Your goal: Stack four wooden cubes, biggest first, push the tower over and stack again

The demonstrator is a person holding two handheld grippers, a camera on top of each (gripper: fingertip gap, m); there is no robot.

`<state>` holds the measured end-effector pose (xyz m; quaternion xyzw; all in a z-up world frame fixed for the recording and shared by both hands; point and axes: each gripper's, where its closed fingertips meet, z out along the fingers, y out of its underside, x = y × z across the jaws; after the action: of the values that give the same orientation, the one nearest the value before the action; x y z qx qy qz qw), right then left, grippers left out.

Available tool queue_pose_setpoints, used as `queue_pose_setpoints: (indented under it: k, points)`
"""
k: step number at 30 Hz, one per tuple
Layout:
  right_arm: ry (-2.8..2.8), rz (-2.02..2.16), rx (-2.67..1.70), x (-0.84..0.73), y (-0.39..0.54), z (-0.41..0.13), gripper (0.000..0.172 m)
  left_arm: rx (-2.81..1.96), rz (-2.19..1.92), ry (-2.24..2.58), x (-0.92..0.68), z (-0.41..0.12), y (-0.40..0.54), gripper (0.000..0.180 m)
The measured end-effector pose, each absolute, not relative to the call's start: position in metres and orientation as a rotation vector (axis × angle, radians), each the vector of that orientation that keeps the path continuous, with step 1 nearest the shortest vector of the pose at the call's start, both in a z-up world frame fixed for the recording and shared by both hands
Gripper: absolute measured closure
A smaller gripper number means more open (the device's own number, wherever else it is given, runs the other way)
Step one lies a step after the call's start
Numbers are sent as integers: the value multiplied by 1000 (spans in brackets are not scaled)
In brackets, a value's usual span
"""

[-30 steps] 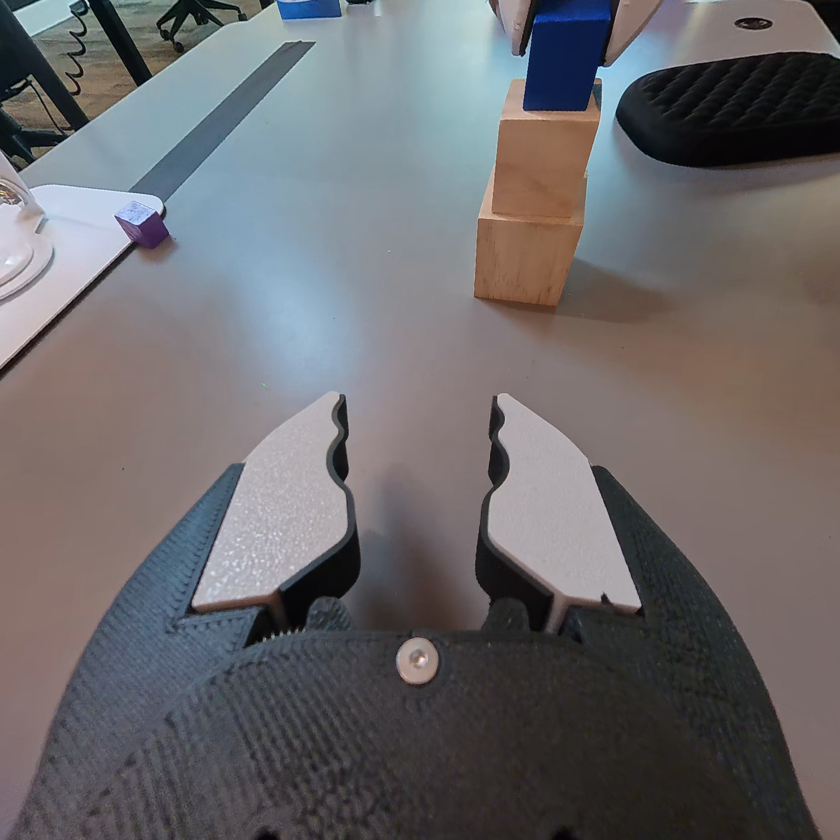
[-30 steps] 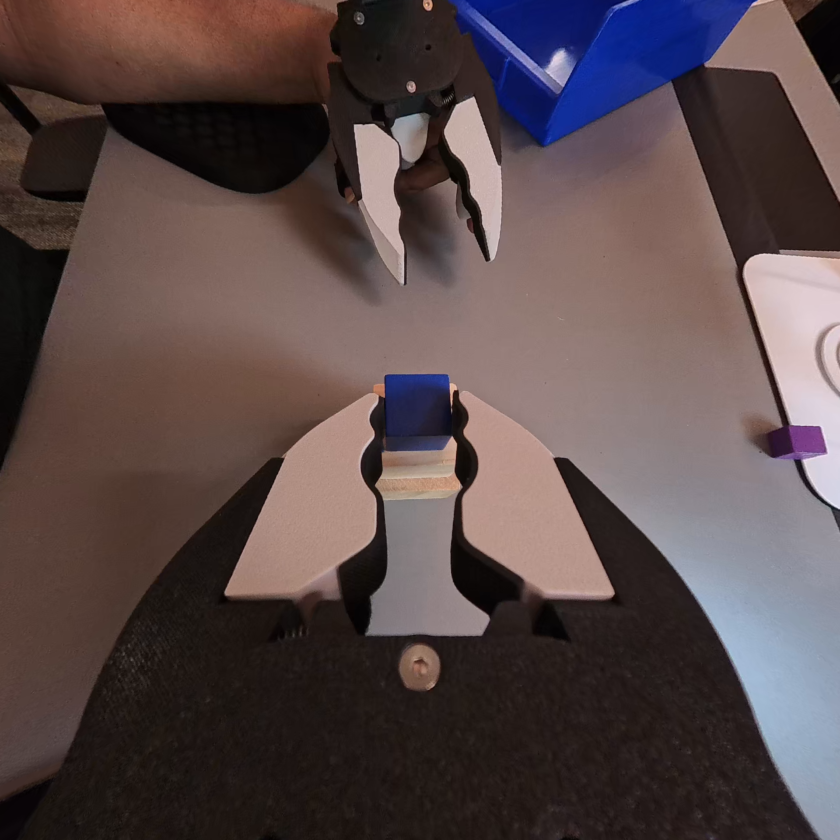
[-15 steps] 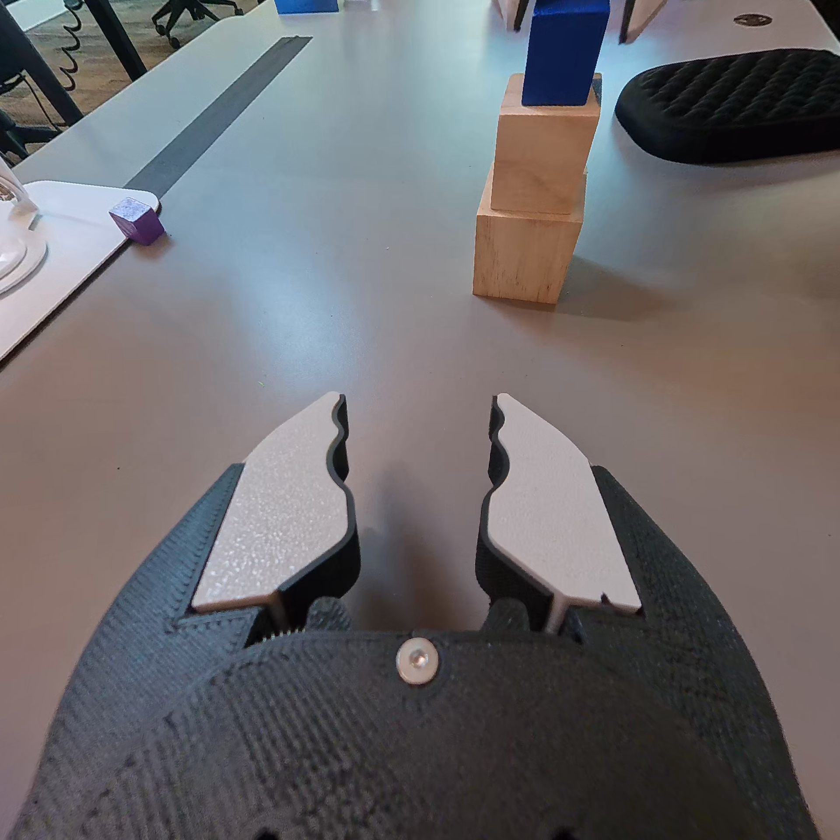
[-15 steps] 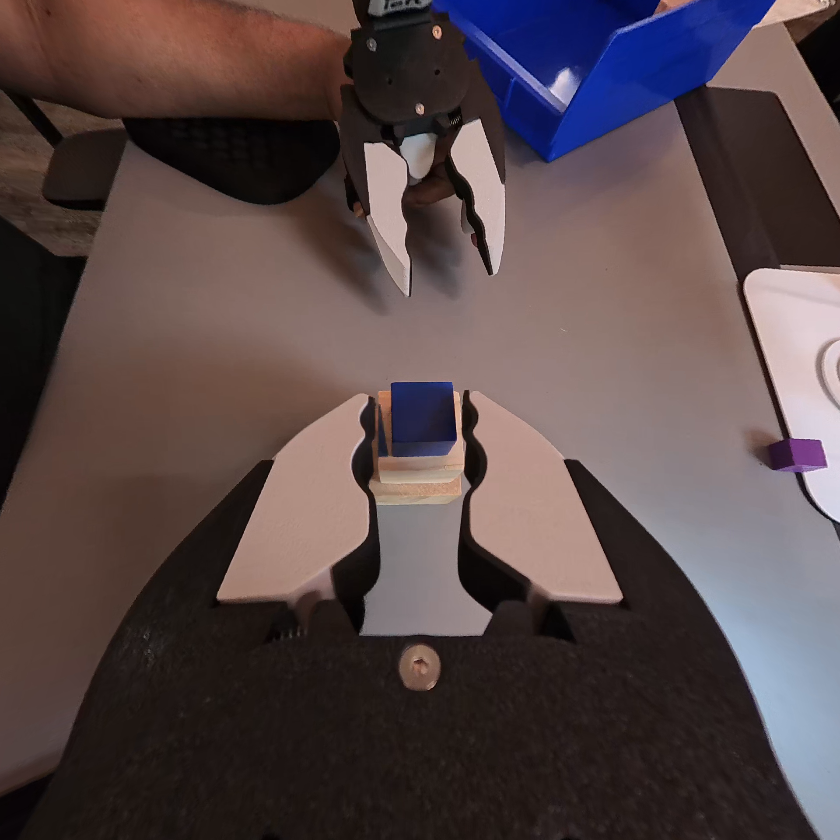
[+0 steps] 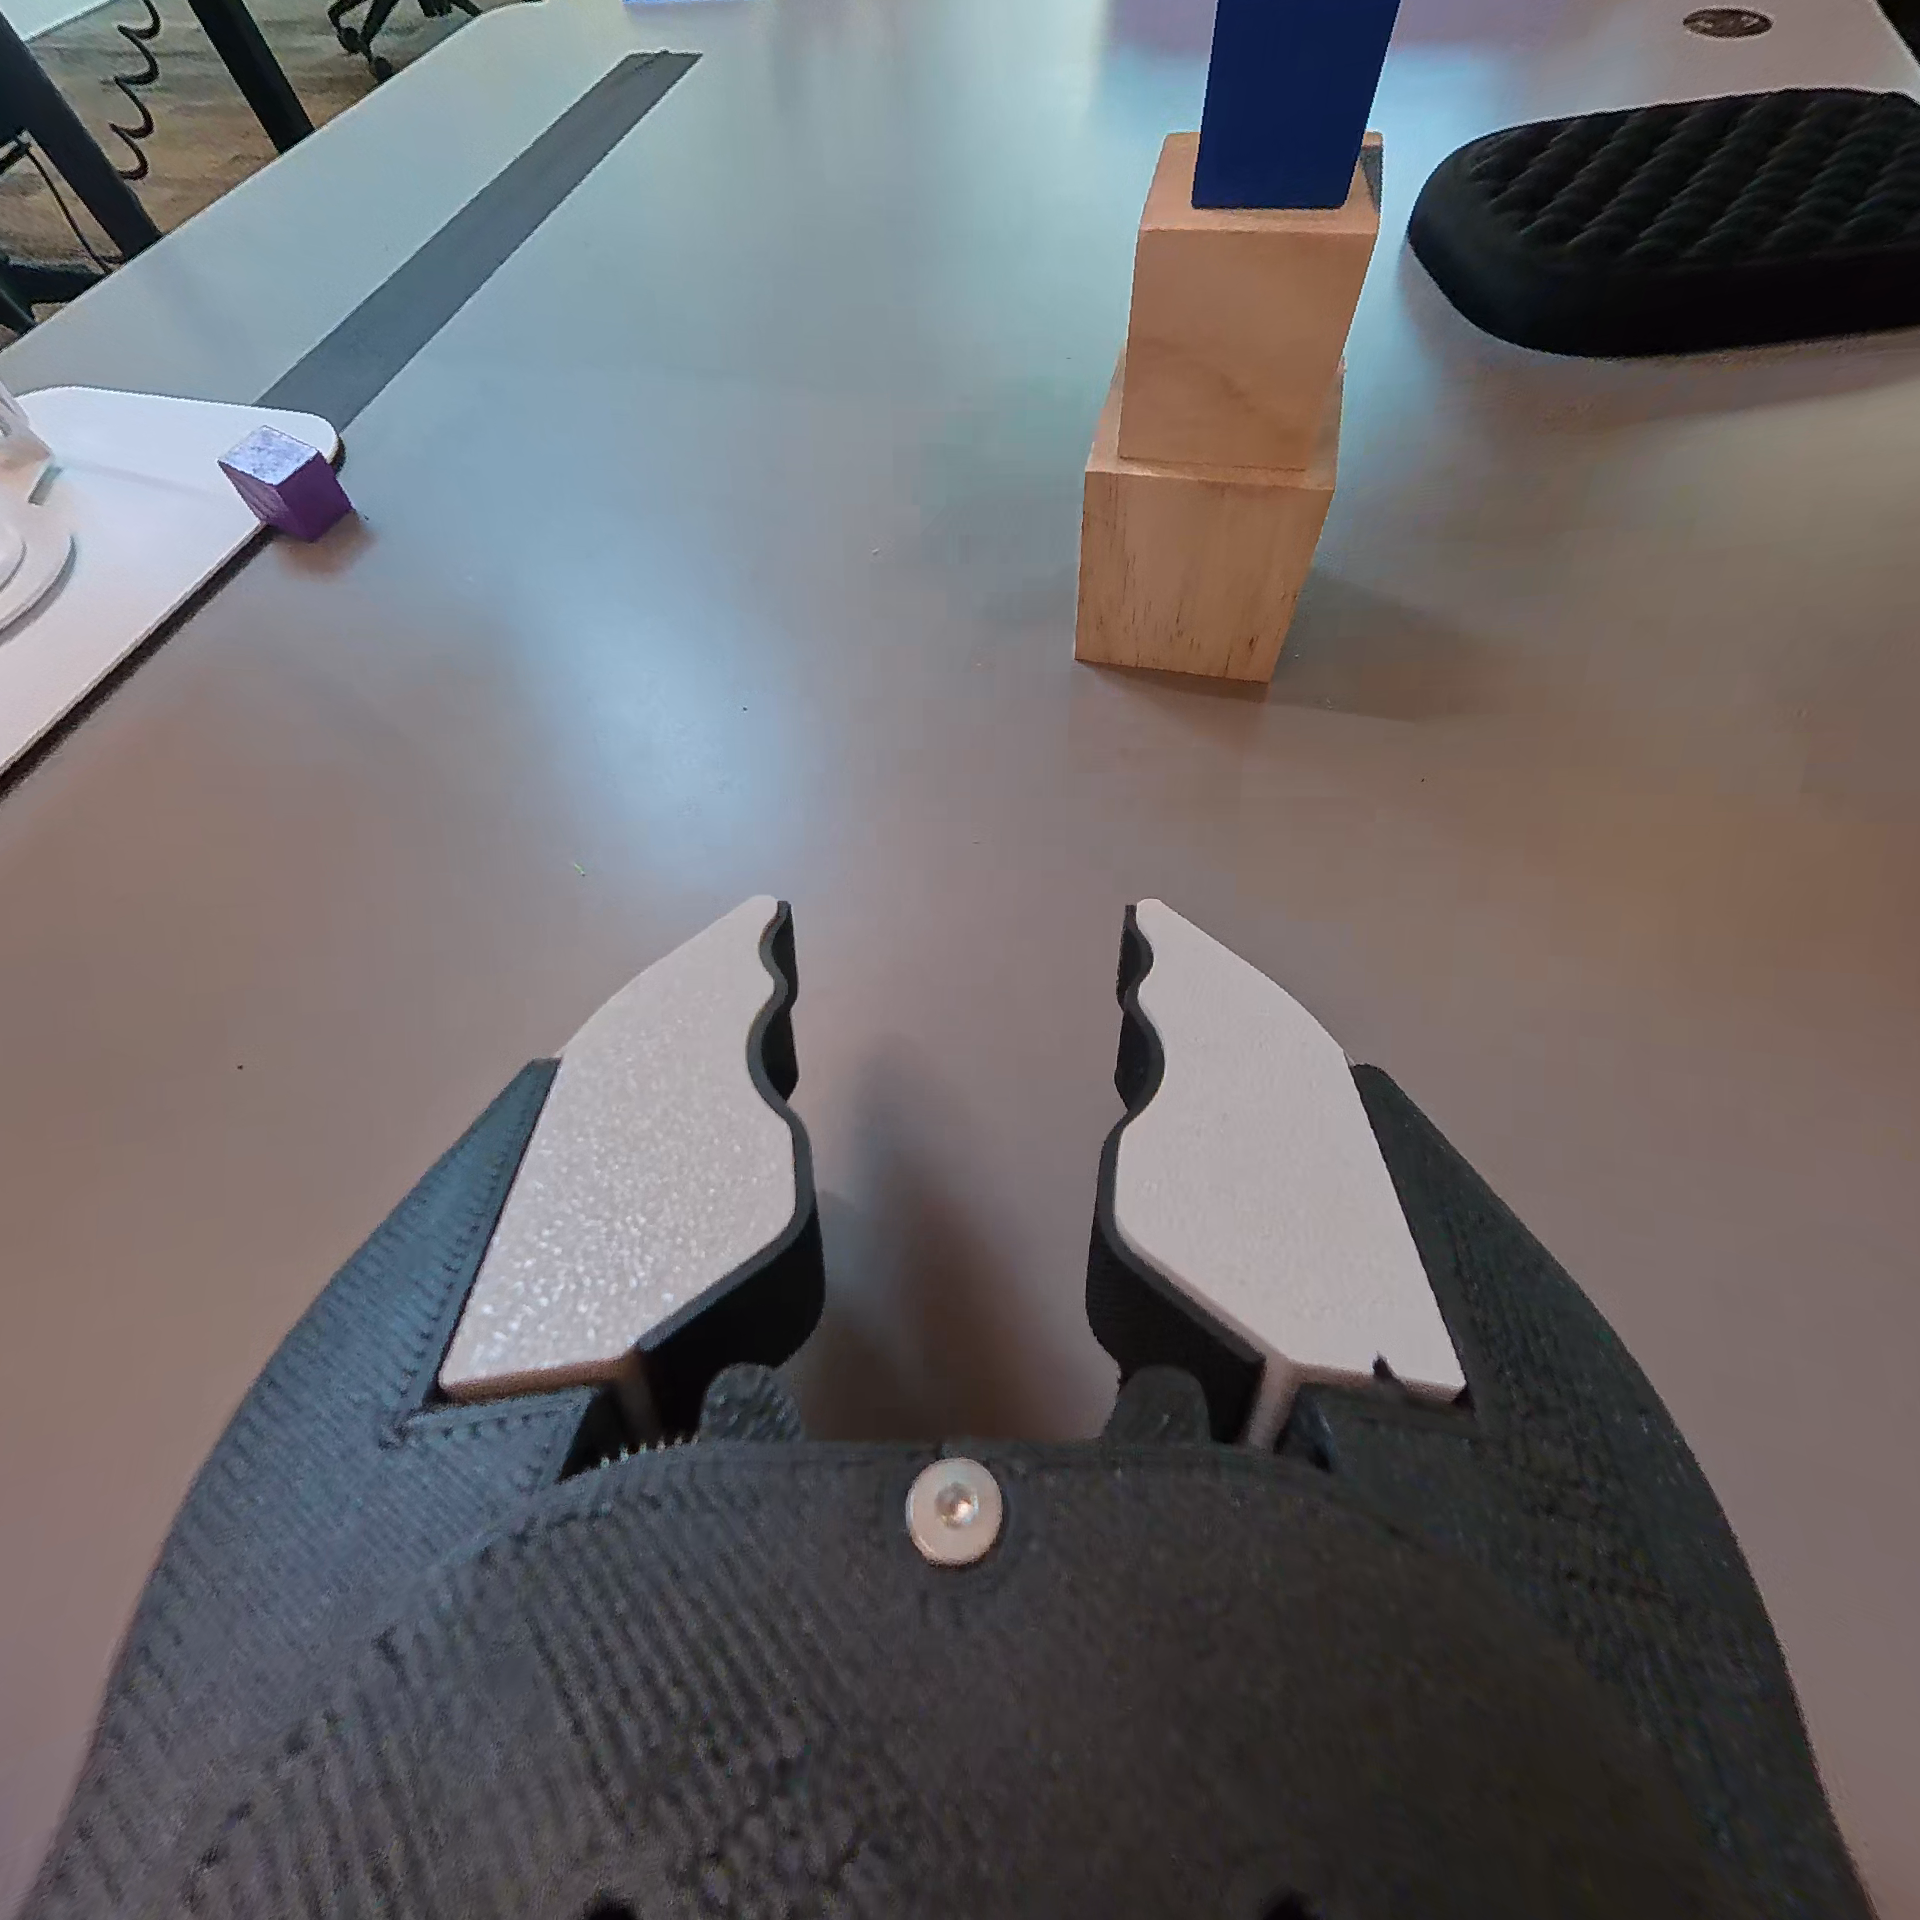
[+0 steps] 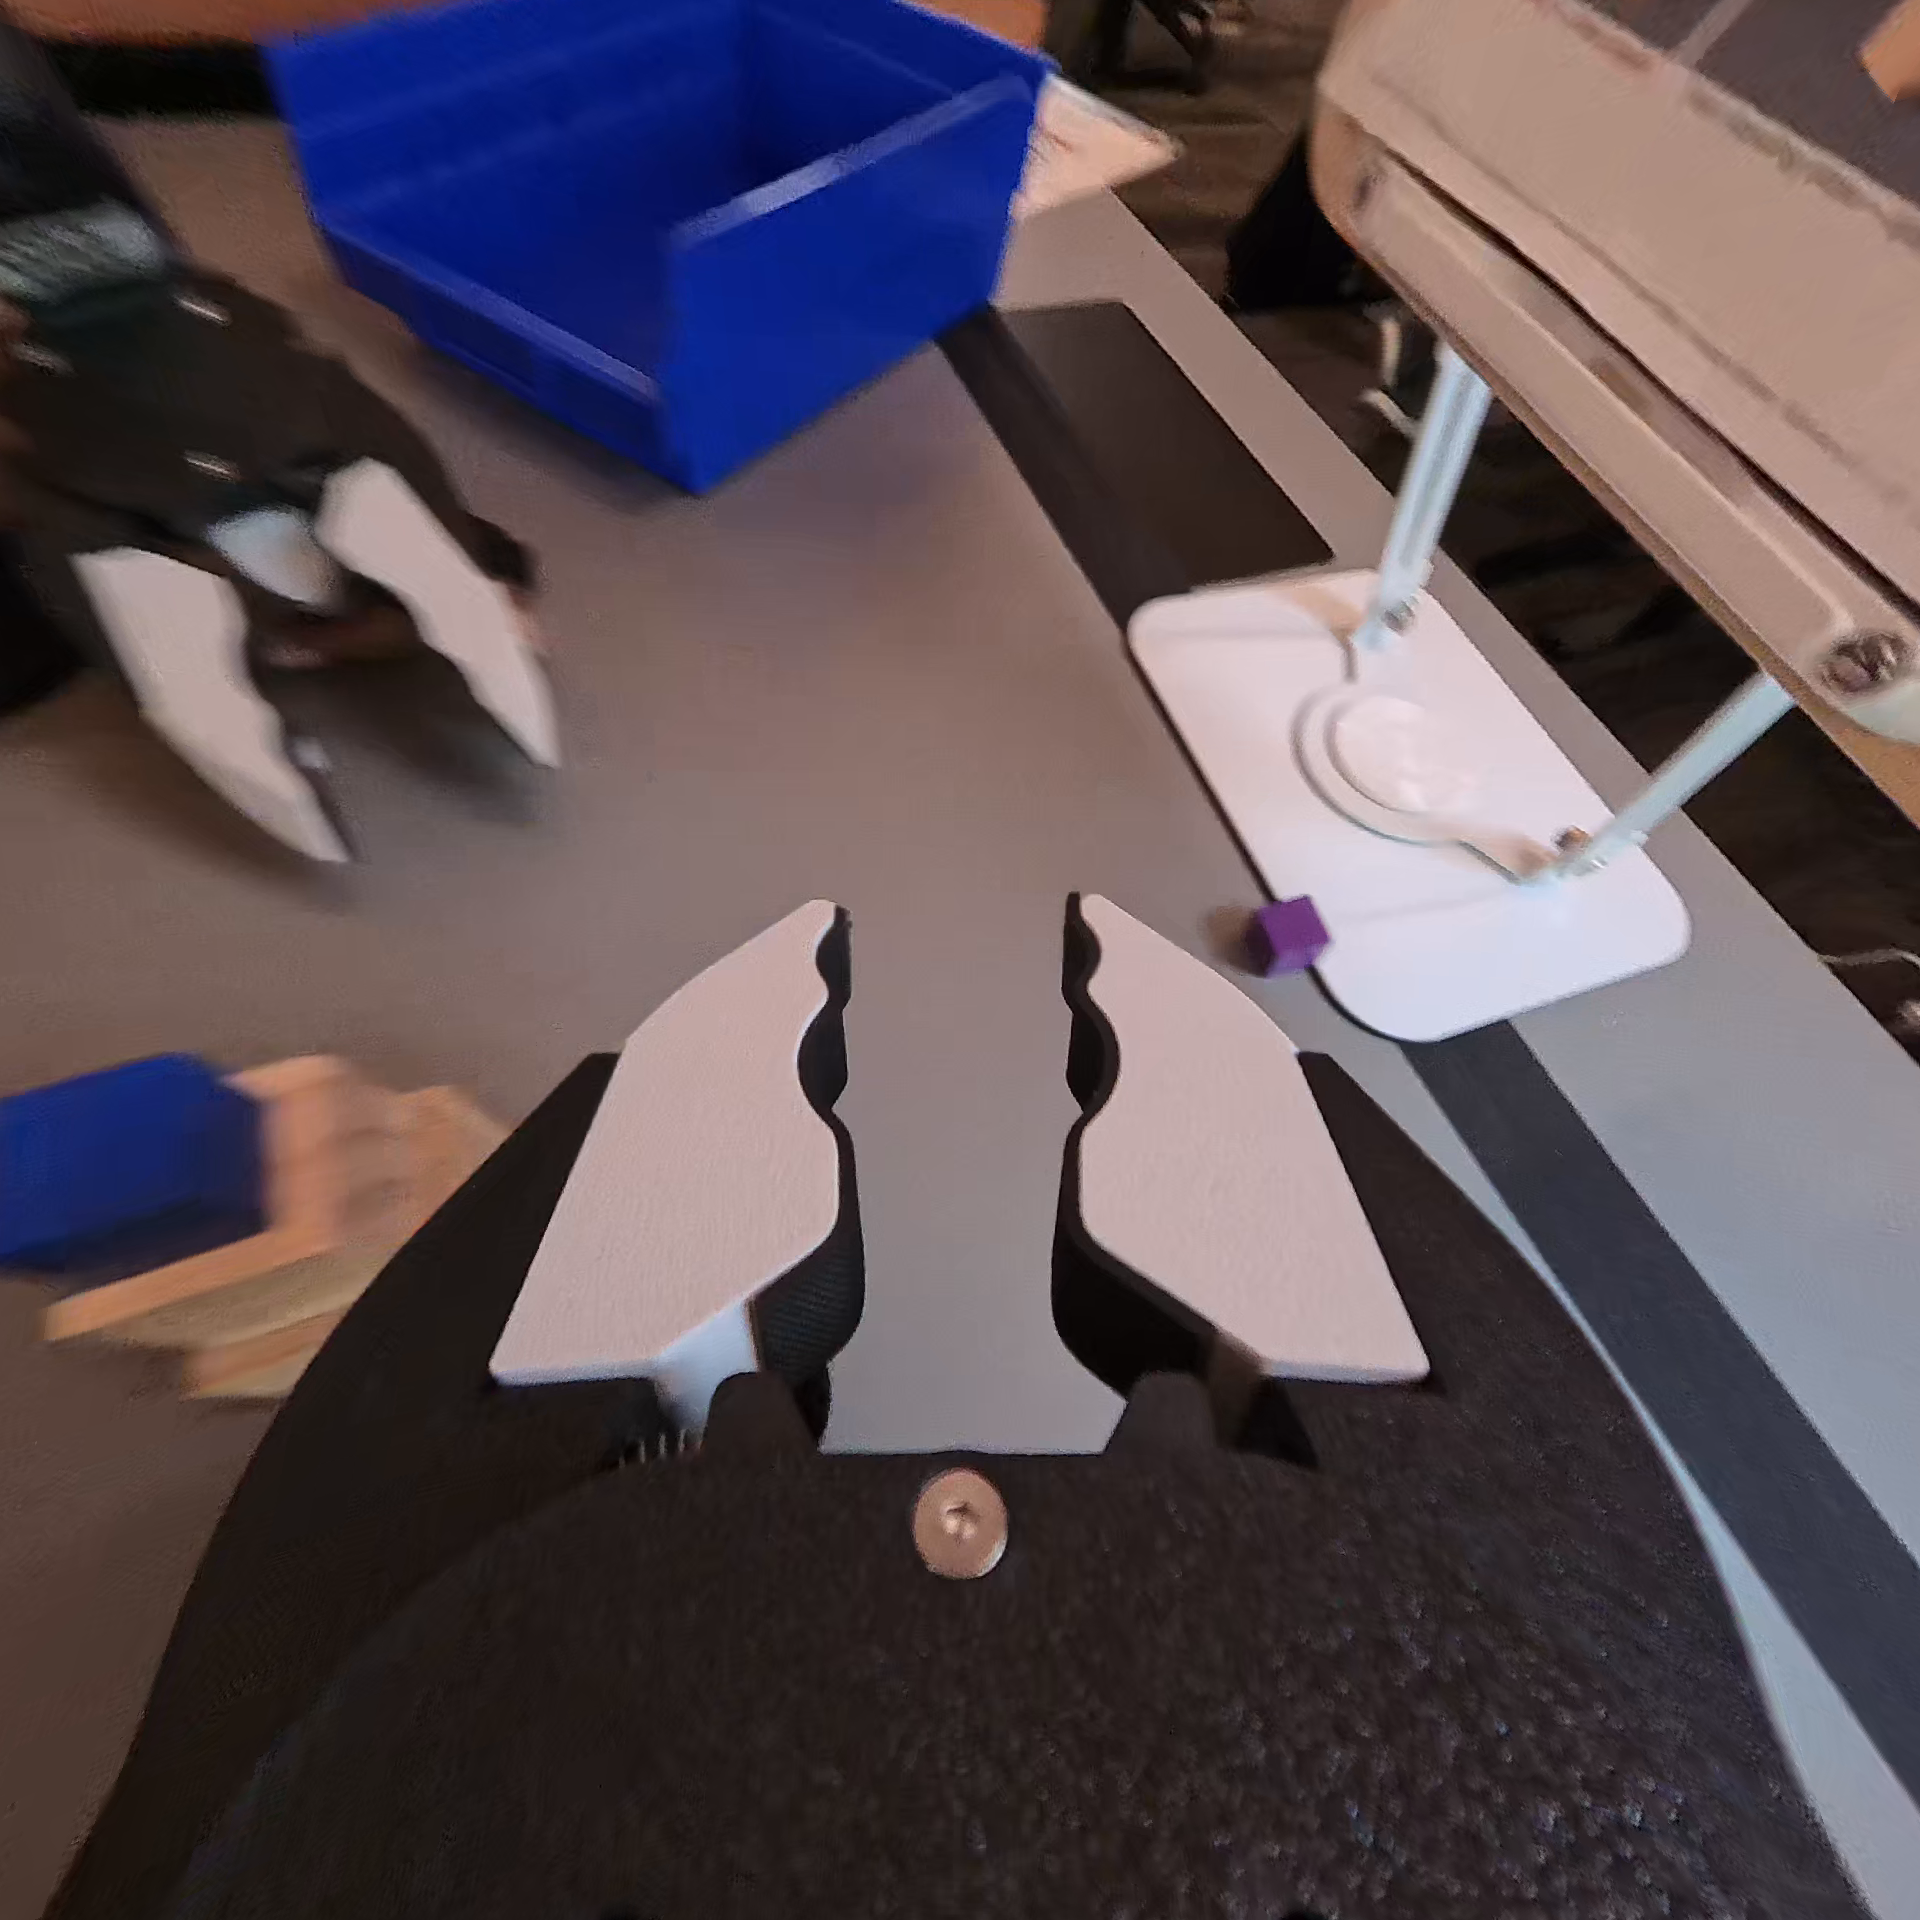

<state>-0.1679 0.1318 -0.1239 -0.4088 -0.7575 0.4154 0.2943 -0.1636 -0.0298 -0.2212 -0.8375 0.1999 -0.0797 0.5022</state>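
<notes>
A tower stands on the grey table (image 5: 831, 520): a large wooden cube (image 5: 1195, 566), a smaller wooden cube (image 5: 1242, 312) on it, and a blue cube (image 5: 1288, 104) on top. It shows blurred at the left in the right wrist view (image 6: 135, 1153). A small purple cube (image 5: 286, 483) lies beside a white base; it also shows in the right wrist view (image 6: 1288, 933). My left gripper (image 5: 956, 914) is open and empty, low over the table, short of the tower. My right gripper (image 6: 956, 914) is open and empty, to the right of the tower, with the purple cube ahead on its right.
A white lamp base (image 6: 1455, 831) lies at the table's edge. A blue bin (image 6: 665, 239) stands at the far side. A black padded cushion (image 5: 1683, 218) lies right of the tower. A dark strip (image 5: 468, 239) runs along the table. Spacing between my two grippers at the tips: around 20 cm. The left tips stand about 9 cm off the large wooden cube (image 5: 1195, 566).
My right gripper opened off the blue cube, left it on the tower, and swung right toward the purple cube. My left gripper stayed open and shifted only slightly.
</notes>
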Motion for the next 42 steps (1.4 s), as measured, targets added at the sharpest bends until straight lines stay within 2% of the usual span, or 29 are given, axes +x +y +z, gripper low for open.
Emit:
queue_pose_setpoints:
  k: [9, 19, 20, 22, 23, 27, 42]
  points:
    - [-2041, 889, -1186, -249, 197, -205, 132, -2007, -216, 470, -164, -218, -30, 121]
    - [-2076, 774, -1187, -291, 219, -232, 129, -2013, -238, 495, -163, -219, -30, 121]
    - [-2083, 773, -1189, -293, 219, -234, 132, -2014, -238, 496, -163, -219, -30, 121]
    - [-2097, 749, -1181, -293, 220, -238, 150, -2016, -238, 497, -163, -220, -30, 121]
    - [-2099, 741, -1166, -293, 219, -238, 150, -2017, -237, 498, -164, -220, -31, 121]
    - [-2123, 856, -1148, -278, 197, -222, 150, -2013, -227, 503, -164, -218, -31, 122]
    - [-2233, 1086, -945, -139, 87, -111, 150, -1979, -195, 536, -153, -207, -30, 124]
